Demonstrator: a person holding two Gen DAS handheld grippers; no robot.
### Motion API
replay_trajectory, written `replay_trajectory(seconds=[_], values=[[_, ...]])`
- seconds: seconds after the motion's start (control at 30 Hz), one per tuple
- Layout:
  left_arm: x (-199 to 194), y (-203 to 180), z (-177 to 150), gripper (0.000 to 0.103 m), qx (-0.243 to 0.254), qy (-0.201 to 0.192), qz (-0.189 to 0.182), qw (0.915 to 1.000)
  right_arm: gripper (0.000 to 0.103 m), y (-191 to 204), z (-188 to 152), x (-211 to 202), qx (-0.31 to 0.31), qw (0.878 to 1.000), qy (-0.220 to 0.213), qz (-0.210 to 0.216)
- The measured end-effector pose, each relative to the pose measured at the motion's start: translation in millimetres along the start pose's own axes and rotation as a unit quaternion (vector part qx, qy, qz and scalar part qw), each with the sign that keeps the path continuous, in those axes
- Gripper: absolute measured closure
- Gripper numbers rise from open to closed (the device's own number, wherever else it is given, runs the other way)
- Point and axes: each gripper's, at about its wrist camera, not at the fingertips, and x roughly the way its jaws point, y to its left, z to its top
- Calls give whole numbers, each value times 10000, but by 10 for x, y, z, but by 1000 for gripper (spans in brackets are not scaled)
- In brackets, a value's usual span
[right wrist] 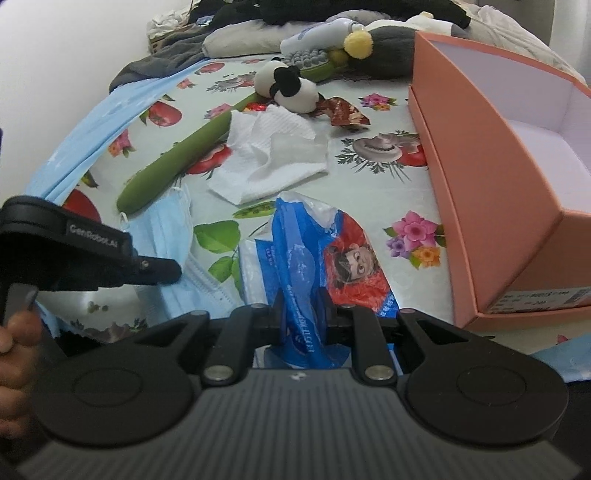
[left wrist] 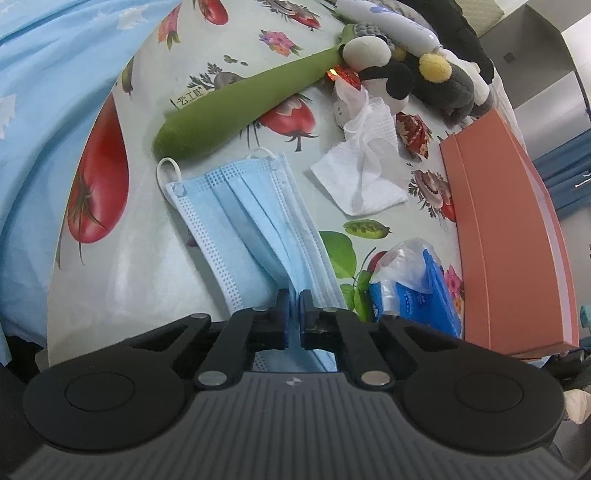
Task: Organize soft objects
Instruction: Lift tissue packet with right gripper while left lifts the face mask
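Observation:
My left gripper point(left wrist: 294, 299) is shut on the near edge of a blue face mask point(left wrist: 251, 218) that lies on the fruit-print cloth; the mask also shows in the right wrist view point(right wrist: 173, 236). My right gripper point(right wrist: 301, 299) is shut on a blue and red plastic tissue pack point(right wrist: 321, 251), also seen in the left wrist view point(left wrist: 413, 280). A green plush stick point(left wrist: 236, 107) lies beyond the mask. A white tissue point(right wrist: 273, 155) lies in the middle. A black and white plush sheep point(right wrist: 288, 86) lies further back.
An open orange box point(right wrist: 491, 173) stands at the right, its inside white and bare. Red wrappers point(right wrist: 343, 110) lie by the sheep. Grey and yellow plush toys point(right wrist: 369, 44) and a white bottle point(left wrist: 391, 22) lie at the far end. Blue bedding point(left wrist: 48, 122) lies on the left.

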Motion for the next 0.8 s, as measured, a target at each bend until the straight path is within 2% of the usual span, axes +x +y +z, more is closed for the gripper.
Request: replay_trajectory(seconds=[0.33, 0.6, 0.63, 0.67, 0.7, 0.8], values=[[-123, -67, 35, 99, 64, 4, -263, 9996, 84, -83, 48, -73, 124, 9999, -41, -48], [-376, -251, 153, 100, 251, -102, -705, 9971, 85, -121, 164, -293, 192, 9993, -307, -57], [-409, -280, 166, 100, 264, -114, -769, 9966, 85, -127, 180, -328, 193, 9991, -361, -77], [-439, -310, 174, 100, 282, -123, -817, 9962, 93, -132, 189, -352, 189, 9990, -394, -102], [-466, -338, 183, 100, 290, -129, -865, 9957, 95, -139, 200, -375, 196, 9988, -416, -138], [-544, -411, 207, 100, 370, -172, -978, 9944, 95, -171, 214, -410, 231, 9985, -464, -163]])
